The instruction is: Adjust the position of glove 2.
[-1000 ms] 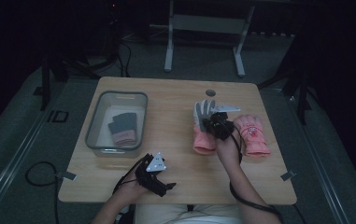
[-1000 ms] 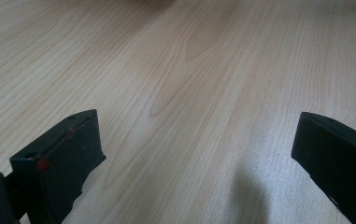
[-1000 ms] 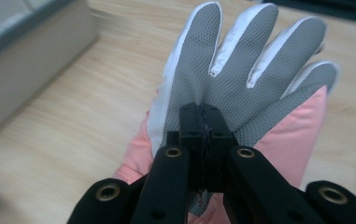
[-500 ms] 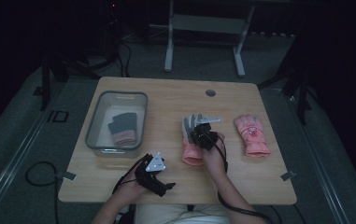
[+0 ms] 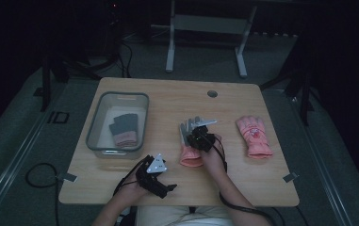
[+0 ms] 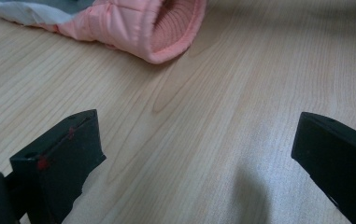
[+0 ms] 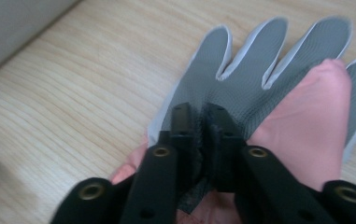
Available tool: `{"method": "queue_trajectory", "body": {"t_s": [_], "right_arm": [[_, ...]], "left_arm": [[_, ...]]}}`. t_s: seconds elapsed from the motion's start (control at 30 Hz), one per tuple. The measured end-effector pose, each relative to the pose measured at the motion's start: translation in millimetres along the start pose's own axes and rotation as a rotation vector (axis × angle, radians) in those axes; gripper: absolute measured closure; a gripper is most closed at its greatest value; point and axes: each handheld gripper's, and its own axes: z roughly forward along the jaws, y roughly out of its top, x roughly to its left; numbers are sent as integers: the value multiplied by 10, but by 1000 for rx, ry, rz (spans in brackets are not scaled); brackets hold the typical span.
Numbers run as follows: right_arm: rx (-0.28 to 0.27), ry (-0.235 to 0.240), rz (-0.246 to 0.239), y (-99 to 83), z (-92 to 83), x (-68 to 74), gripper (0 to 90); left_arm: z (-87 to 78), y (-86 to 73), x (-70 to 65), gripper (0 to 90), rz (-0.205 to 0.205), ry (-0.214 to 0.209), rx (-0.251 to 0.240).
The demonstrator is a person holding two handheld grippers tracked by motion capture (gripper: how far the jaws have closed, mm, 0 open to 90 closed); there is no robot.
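Right gripper (image 7: 199, 122), jaws just been opening, pinches grey palm fabric of pink padded glove (image 5: 192, 141) at table (image 5: 167, 101) centre. Left gripper (image 6: 192, 158) released, near-left of glove.

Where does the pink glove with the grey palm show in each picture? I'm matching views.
High view: pink glove with the grey palm at table centre, under the right claw.
Left gripper view: cuff at top.
Right gripper view: palm at centre.
Shared landmark: wooden table.

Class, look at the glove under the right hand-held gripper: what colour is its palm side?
Grey, on the pink glove; clearest in the right gripper view.
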Motion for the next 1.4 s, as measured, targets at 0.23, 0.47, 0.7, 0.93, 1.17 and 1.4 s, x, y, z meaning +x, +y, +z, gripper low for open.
{"method": "queue_trajectory", "body": {"t_s": [0.23,0.47,0.7,0.93,1.17,1.4], "right_arm": [[-90,-12,-12,88,-438,-148,677],[-146,-78,-2,24,-887,-658,621],[-110,-160,-12,-212,-1037,-1088,623],[-102,-211,-23,-373,-1156,-1512,593],[-75,-268,15,-431,-1177,-1873,545],[-20,-292,65,-600,-1061,-2128,500]], "left_arm": [[-15,-6,3,14,0,3,-8],[-16,-6,3,15,4,4,-8],[-21,-9,-8,14,19,-4,-18],[-16,0,-29,14,12,5,-19],[-35,-4,-24,15,-10,15,-34],[-32,-8,-17,15,-18,20,-24]]}}
